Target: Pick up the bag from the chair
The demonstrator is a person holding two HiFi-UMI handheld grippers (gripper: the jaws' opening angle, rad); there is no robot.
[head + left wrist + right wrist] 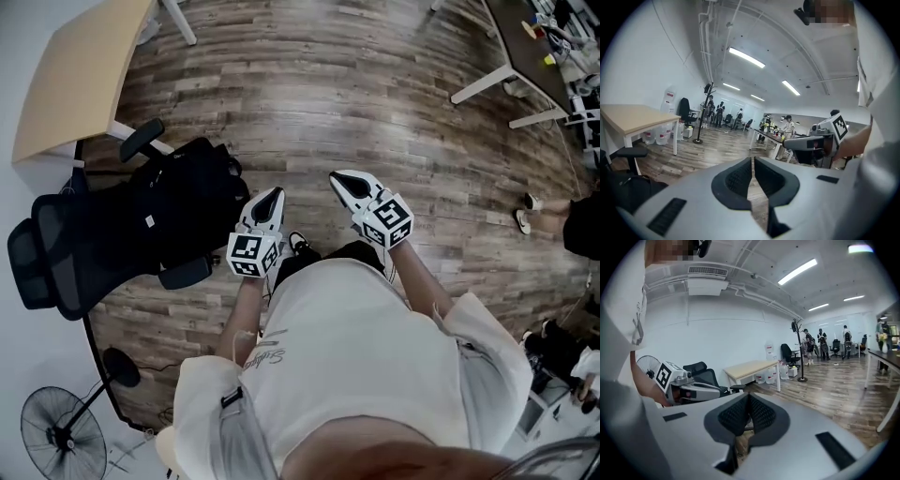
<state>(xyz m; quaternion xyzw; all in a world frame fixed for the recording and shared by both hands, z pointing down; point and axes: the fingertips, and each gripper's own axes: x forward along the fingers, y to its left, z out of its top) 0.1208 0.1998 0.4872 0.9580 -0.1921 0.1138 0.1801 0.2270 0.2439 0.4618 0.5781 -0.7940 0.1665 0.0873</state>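
A black bag point(192, 202) lies on the seat of a black office chair point(56, 251) at the left of the head view. My left gripper point(273, 196) hovers just to the right of the bag, apart from it, jaws shut with nothing between them. My right gripper point(344, 180) is held further right over the floor, also shut and empty. In the left gripper view the shut gripper point(753, 162) points across the room, with the chair's armrest point(629, 153) at the lower left. The right gripper view shows its own gripper point(748, 401) shut and the left gripper point(682, 385) before the chair point(704, 374).
A light wooden desk point(80, 70) stands behind the chair, and a floor fan point(61, 433) sits at the lower left. Another desk point(525, 56) is at the upper right. A person's feet point(528, 211) show at the right edge. Several people stand far across the room point(825, 341).
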